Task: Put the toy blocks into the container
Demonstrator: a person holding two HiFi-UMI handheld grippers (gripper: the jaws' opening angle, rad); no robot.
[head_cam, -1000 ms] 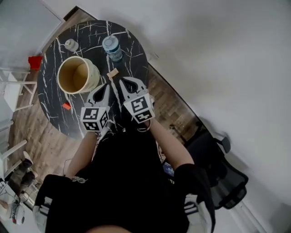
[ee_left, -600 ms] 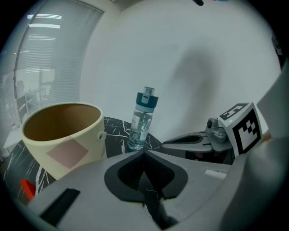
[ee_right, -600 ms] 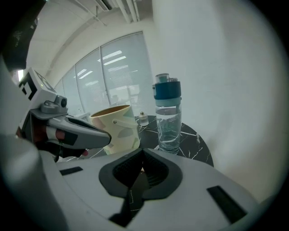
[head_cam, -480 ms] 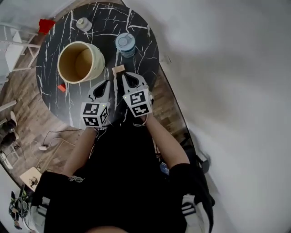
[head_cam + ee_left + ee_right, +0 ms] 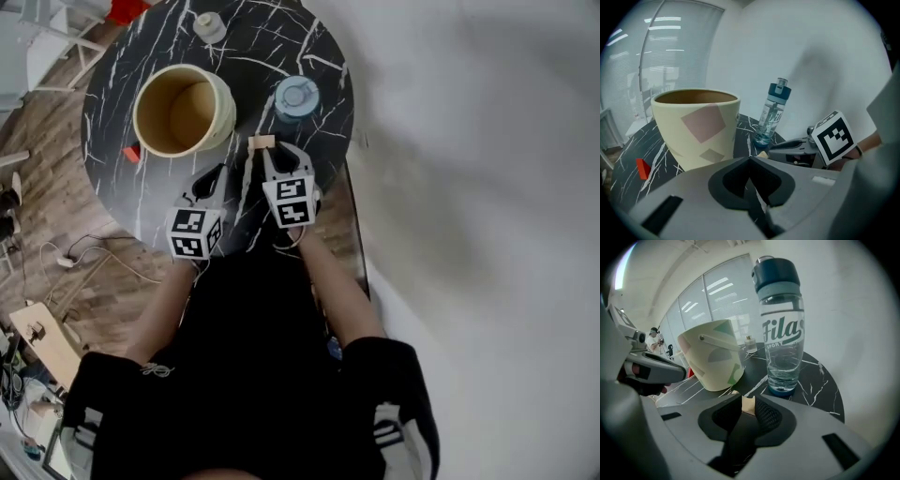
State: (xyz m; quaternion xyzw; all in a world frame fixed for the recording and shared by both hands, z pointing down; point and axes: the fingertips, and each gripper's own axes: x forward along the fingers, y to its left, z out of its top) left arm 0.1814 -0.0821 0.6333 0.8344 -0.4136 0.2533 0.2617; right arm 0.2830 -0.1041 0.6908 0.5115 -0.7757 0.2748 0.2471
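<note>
A small beige block [image 5: 262, 142] lies on the black marble table [image 5: 309, 47], between the cream bucket [image 5: 183, 111] and a water bottle [image 5: 295, 97]. My right gripper [image 5: 270, 153] reaches it; its jaws are opening, and the block [image 5: 748, 405] sits between the tips with the pads not pressing it. A red block [image 5: 132, 152] lies left of the bucket. My left gripper [image 5: 212, 175] hovers shut and empty just in front of the bucket [image 5: 696, 126]. The left gripper view also shows the red block [image 5: 642, 168] and the beige block [image 5: 762, 153].
A small white jar [image 5: 208, 25] stands at the table's far side. The bottle [image 5: 782, 329] stands close to the right of the beige block. White chairs and cables are on the wooden floor at the left. A person [image 5: 655, 338] stands far off in the room.
The right gripper has moved forward to the beige block and its jaws have parted around it. The left gripper has stayed near the bucket. The head view has shifted.
</note>
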